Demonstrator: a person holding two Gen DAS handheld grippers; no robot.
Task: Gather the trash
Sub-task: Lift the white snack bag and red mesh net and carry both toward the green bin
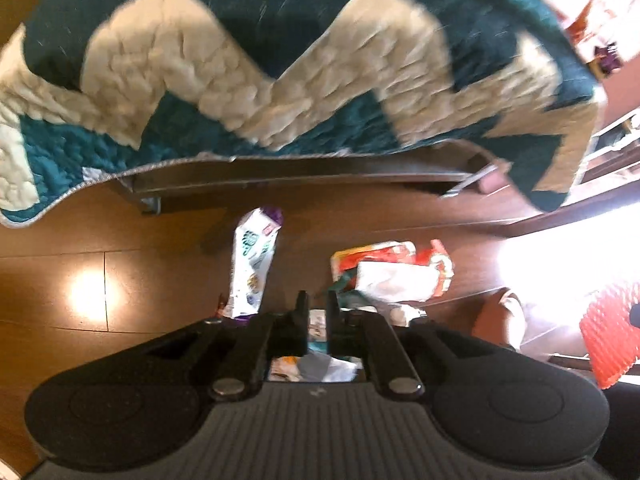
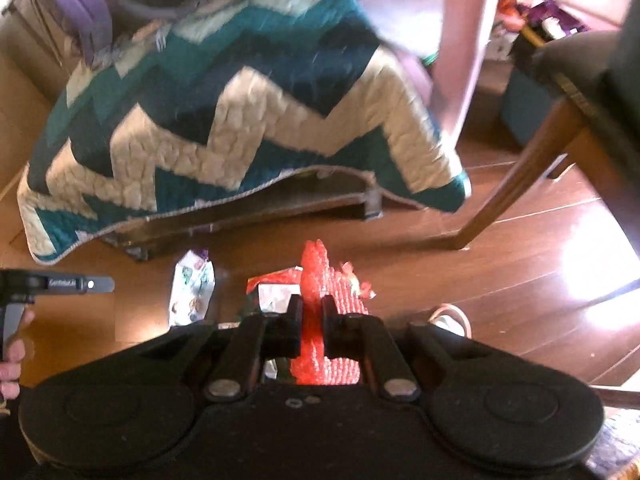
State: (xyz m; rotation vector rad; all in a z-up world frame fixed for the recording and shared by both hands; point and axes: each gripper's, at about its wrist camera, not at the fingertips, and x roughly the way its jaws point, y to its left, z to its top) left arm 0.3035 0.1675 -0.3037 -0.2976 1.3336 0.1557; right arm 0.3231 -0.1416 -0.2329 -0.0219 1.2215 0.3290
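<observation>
Trash lies on the brown wooden floor [image 1: 120, 240] below me. A tall white snack pouch with a purple top [image 1: 254, 268] [image 2: 192, 292] stands beside a heap of red, orange and white wrappers [image 1: 392, 272] [image 2: 276, 284]. My right gripper [image 2: 312, 304] is shut on a piece of red mesh packing [image 2: 320, 280], which also shows at the right edge of the left wrist view [image 1: 608, 332]. My left gripper [image 1: 317, 300] hangs over the near end of the heap with a narrow gap between its jaws. A white and blue wrapper scrap [image 1: 312, 364] shows through the gap, and I cannot tell whether it touches the pads.
A teal and cream zigzag quilt [image 1: 240, 80] [image 2: 240, 128] hangs over a dark bed rail [image 1: 300, 176] just behind the trash. A wooden chair leg [image 2: 512, 184] slants down at the right. A person's hand [image 2: 12, 354] holds the left device at the left edge.
</observation>
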